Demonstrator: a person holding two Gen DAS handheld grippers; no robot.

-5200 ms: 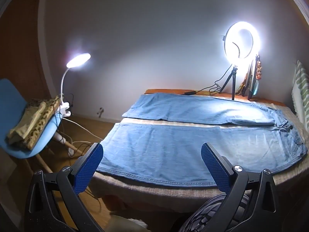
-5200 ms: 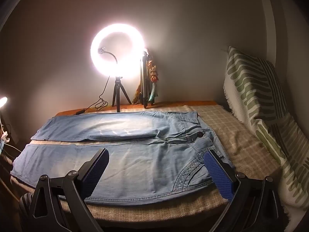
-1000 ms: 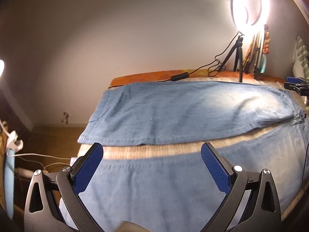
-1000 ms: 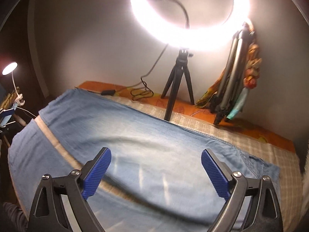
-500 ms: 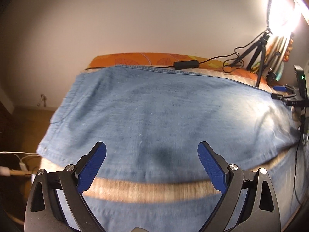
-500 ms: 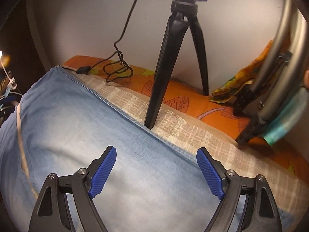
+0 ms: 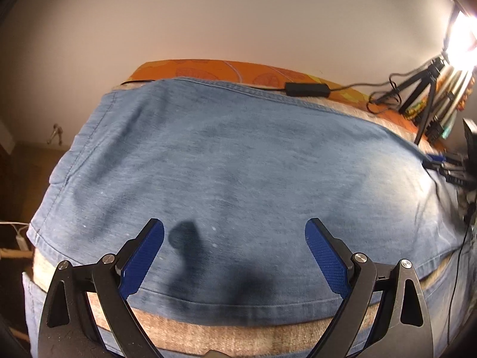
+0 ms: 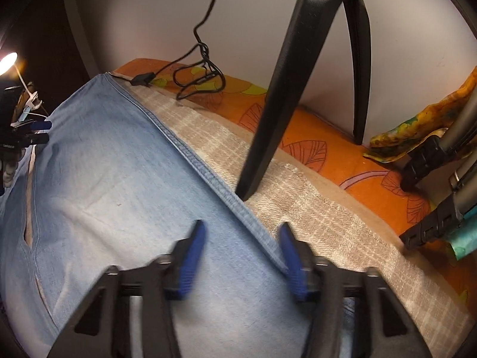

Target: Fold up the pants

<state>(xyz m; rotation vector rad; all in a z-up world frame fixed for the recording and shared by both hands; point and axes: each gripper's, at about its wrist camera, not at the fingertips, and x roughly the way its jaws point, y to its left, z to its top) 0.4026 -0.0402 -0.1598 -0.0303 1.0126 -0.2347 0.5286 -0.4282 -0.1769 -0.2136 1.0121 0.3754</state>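
Pants point(image 7: 238, 164) lie spread flat on the woven blanket point(image 7: 238, 335) that covers the bed; both legs are laid out side by side, the far leg filling the left wrist view, with a strip of blanket showing between it and the near leg. Left gripper point(image 7: 234, 244) hangs over the far leg near its inner seam, jaws wide apart, nothing between the pads, shadow cast on the denim below. Right gripper point(image 8: 241, 256) is at the far leg's outer seam point(image 8: 190, 155), jaws closing at this moment, the hemmed edge lying between the blue pads; the pads are motion-blurred and do not yet look pressed on the cloth. Step in hand, by my reading: pinch the far edge so that leg can be brought over the near one. Risks: the tripod leg point(image 8: 286, 83) stands just beside the seam (its foot seems to touch the edge), so a lift could snag it and tip the ring light; its cable point(image 8: 196, 71) trails across the orange sheet point(image 8: 328, 149) close by. The right pads may also catch the blanket along with the denim. If the left stays open while the right lifts, the leg would rise unevenly and crease.
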